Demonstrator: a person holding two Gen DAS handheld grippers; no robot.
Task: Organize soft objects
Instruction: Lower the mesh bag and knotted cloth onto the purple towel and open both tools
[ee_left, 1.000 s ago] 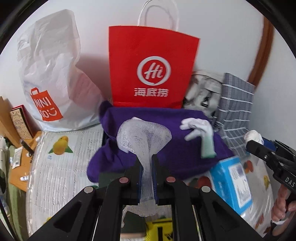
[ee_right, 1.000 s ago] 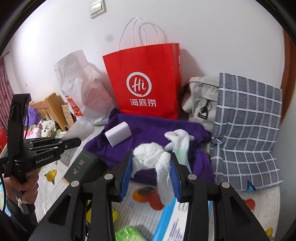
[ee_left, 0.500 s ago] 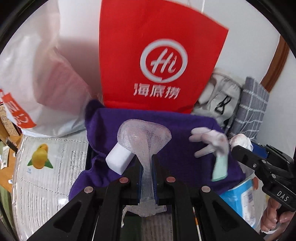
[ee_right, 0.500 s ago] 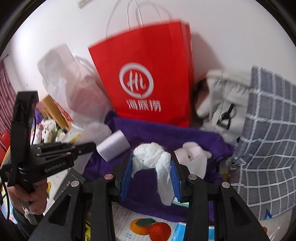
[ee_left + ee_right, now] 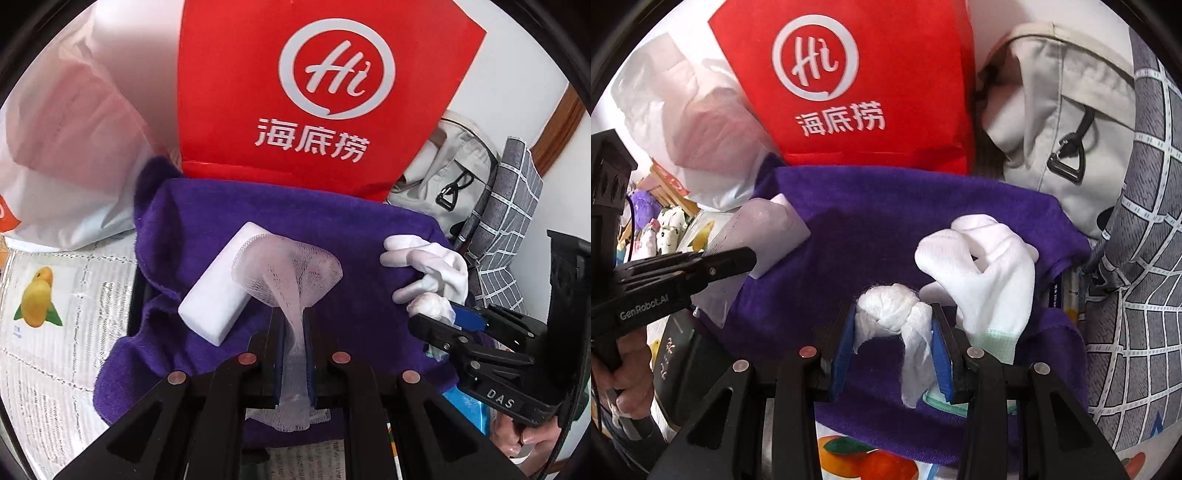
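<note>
We brought both loads down over the purple towel

Our left gripper (image 5: 293,332) pinched the mesh net (image 5: 286,275) and our right gripper (image 5: 894,328) clamped the knotted white cloth (image 5: 888,314); both had sunk closer to the purple towel (image 5: 362,236), beside the white sponge (image 5: 216,295) and glove (image 5: 993,266), so we judged release came next

The red paper bag (image 5: 317,92) reads "Hi" above "海底捞"; the right gripper (image 5: 448,319) body reads "DAS", the left gripper (image 5: 746,258) body "GenRobot.AI".
</note>
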